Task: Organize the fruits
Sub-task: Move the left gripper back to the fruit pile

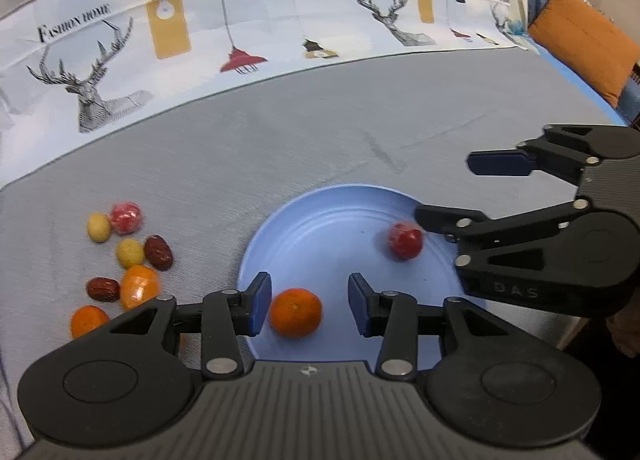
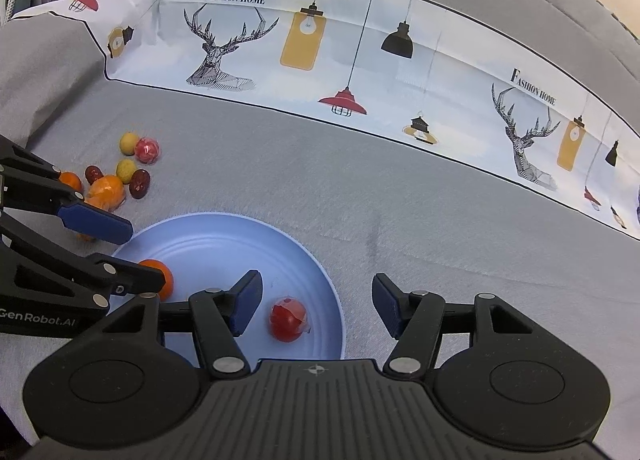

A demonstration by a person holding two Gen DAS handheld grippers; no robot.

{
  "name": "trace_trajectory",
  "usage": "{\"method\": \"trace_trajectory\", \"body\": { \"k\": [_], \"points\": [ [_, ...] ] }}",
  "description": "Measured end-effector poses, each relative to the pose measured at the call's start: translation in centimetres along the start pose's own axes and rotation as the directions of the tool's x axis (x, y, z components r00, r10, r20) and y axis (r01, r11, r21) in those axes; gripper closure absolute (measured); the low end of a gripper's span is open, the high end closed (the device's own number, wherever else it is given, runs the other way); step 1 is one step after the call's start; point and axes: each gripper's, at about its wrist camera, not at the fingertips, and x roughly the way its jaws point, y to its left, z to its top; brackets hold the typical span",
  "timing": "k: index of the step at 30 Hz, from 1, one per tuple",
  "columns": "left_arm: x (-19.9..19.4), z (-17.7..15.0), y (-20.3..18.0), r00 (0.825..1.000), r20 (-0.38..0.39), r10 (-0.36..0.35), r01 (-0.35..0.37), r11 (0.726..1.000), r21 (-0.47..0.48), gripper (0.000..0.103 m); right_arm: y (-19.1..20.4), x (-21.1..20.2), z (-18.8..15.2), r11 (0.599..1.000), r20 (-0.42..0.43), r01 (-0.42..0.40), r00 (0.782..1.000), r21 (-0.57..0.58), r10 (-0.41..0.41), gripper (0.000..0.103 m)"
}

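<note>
A blue plate (image 1: 320,219) lies on the grey cloth and holds an orange (image 1: 295,312) and a red wrapped fruit (image 1: 405,240). My left gripper (image 1: 308,304) is open, its pads either side of the orange without touching it. My right gripper (image 2: 318,304) is open above the plate's (image 2: 224,236) right part, with the red fruit (image 2: 287,319) between its pads, apart from them. The right gripper also shows in the left wrist view (image 1: 452,191). The left gripper shows in the right wrist view (image 2: 124,256), in front of the orange (image 2: 162,278).
A loose cluster of fruits lies left of the plate: two yellow ones (image 1: 99,226), a red wrapped one (image 1: 126,216), two dark red dates (image 1: 158,252), and oranges (image 1: 138,286). A printed paper backdrop (image 1: 240,31) stands behind. An orange cushion (image 1: 580,43) sits far right.
</note>
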Motion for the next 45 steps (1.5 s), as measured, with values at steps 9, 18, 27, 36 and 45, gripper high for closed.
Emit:
{"method": "trace_trajectory", "body": {
  "k": [9,18,27,36,45],
  "points": [
    [-1.5,0.7,1.6,0.98,0.132,0.148,-0.138,0.987,-0.085,0.038,-0.4,-0.5,0.4,0.999,0.026,0.019,0.999,0.04,-0.02,0.04],
    [-1.9,1.2,3.5,0.972,0.141,0.186,-0.161,0.972,-0.172,0.035,-0.5,-0.6,0.7,0.998,0.041,0.021,0.999,0.059,-0.023,0.04],
    [-3.4,1.3,10.4,0.976,0.121,0.18,-0.106,0.883,-0.458,0.035,-0.5,-0.7,0.8,0.997,0.059,0.01,0.998,0.075,-0.014,0.041],
    [-4.5,-0.2,16.4,0.979,0.084,0.185,-0.075,0.714,-0.696,0.074,0.0,-0.8,1.5,0.993,0.076,-0.063,0.996,0.104,0.055,0.06],
    [-3.2,-0.9,18.4,0.986,-0.002,0.167,-0.112,0.653,-0.749,0.073,2.1,-1.1,2.7,0.979,0.122,-0.189,0.976,0.08,0.178,0.065]
  ]
}}
